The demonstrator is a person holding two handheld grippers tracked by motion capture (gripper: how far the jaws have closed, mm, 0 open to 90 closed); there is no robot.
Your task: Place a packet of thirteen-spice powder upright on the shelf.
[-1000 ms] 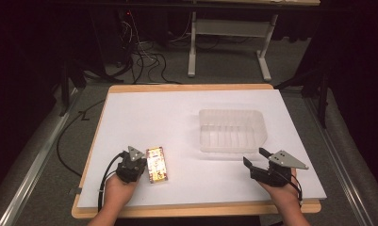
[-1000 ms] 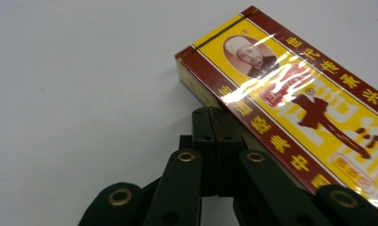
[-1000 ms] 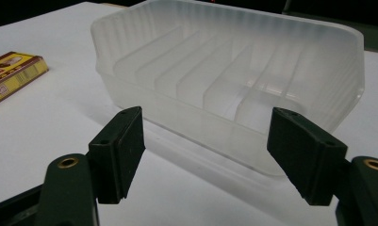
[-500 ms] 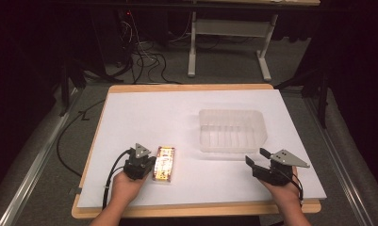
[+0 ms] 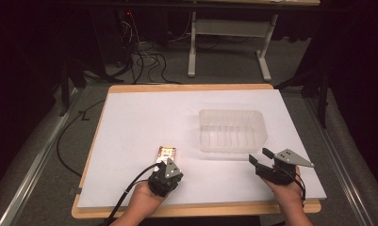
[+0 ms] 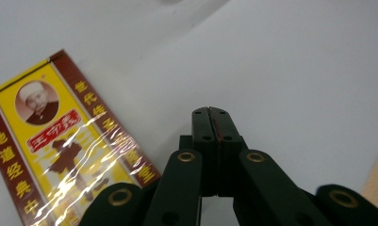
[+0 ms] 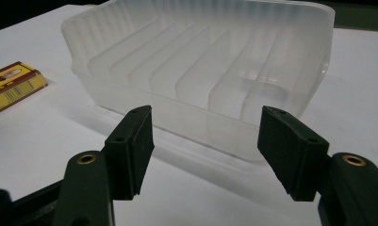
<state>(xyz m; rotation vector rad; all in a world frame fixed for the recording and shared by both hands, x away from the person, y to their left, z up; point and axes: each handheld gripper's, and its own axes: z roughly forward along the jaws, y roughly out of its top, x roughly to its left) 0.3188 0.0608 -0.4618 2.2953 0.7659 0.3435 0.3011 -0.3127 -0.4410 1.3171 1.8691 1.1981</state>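
A yellow and brown packet (image 5: pixel 167 151) wrapped in shiny film lies flat on the white table sheet. In the left gripper view the packet (image 6: pixel 59 141) sits just to the left of my left gripper (image 6: pixel 210 114), whose jaws are pressed together with nothing between them. From above, that left gripper (image 5: pixel 169 165) covers the packet's near end. My right gripper (image 5: pixel 259 158) stands open at the front right, pointing at a clear ribbed plastic tray (image 5: pixel 231 113). The tray wall (image 7: pixel 201 117) is a short way beyond the right gripper (image 7: pixel 205 141), apart from it. The packet (image 7: pixel 12 84) also lies off to its left.
The white sheet (image 5: pixel 144 117) covers a wooden tabletop whose edge (image 5: pixel 196 209) runs along the front. A black cable (image 5: pixel 130 193) trails from the left gripper over the front edge. Beyond the table stand a metal desk frame (image 5: pixel 229 42) and loose cables (image 5: pixel 144 61) on the floor.
My left gripper has moved right across the front of the sheet and now covers the packet's near end; the packet has shifted a little to the right. The right gripper barely moved.
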